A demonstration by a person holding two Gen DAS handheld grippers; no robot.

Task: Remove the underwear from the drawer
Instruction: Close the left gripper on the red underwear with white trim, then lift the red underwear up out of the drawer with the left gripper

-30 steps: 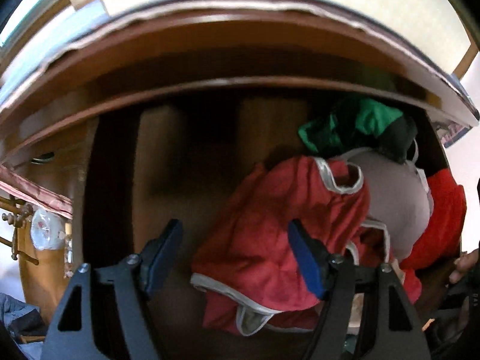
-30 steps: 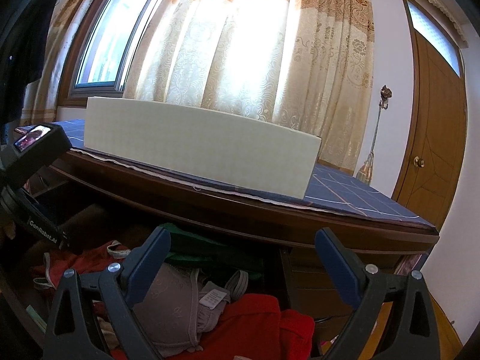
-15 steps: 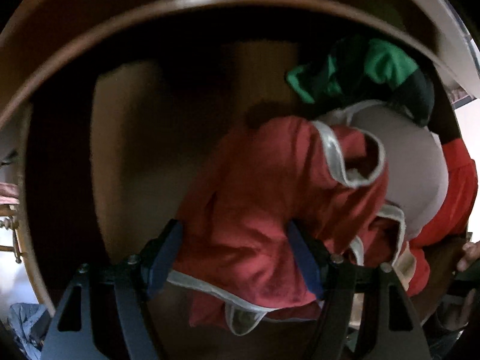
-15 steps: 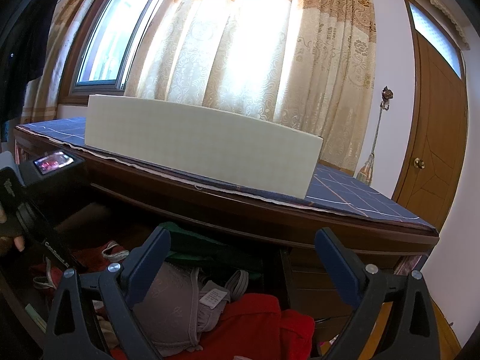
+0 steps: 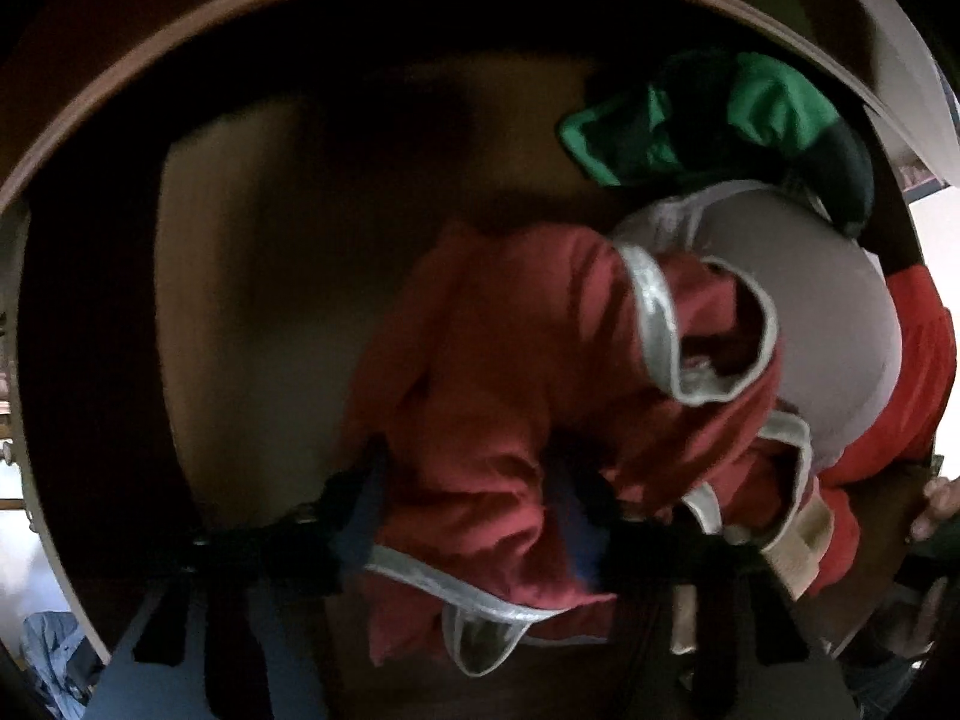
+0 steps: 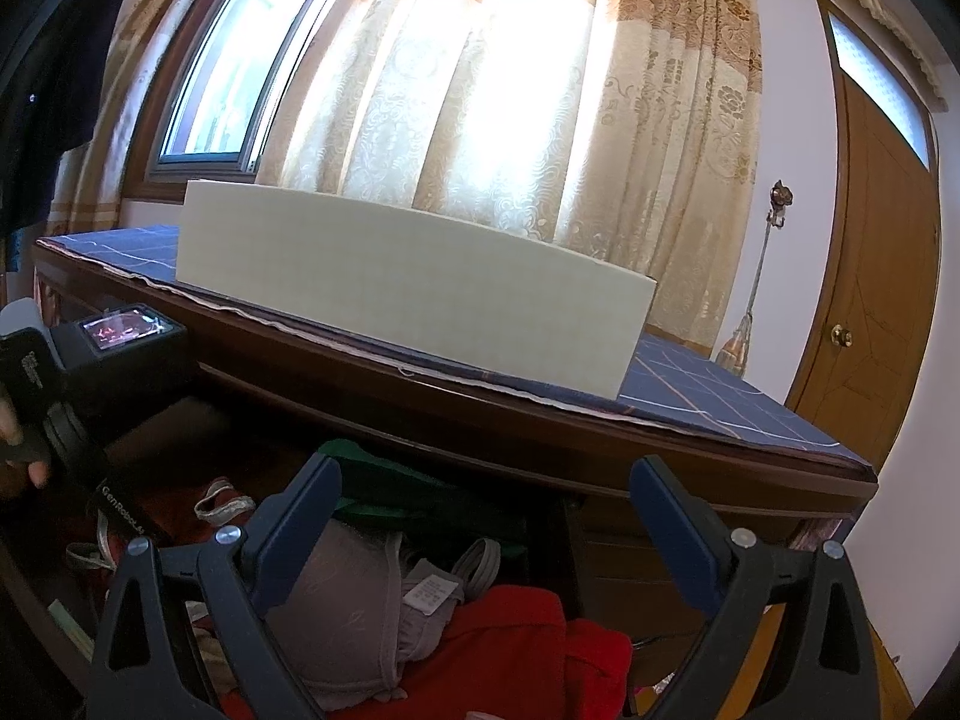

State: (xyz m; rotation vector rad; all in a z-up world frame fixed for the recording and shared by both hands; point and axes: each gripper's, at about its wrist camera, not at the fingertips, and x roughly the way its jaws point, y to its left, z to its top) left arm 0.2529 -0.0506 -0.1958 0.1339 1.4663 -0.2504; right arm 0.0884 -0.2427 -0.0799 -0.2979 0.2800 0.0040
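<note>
Inside the drawer, red underwear is shown bunched between the left gripper, whose jaws have just been closing onto it. Lifting out remains undone. The right gripper is held wide open, empty.

two tools, one drawer, one box

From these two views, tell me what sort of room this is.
Probably a bedroom: an open wooden drawer of underwear, red underwear on top, a curtained window, and a panelled door.
</note>
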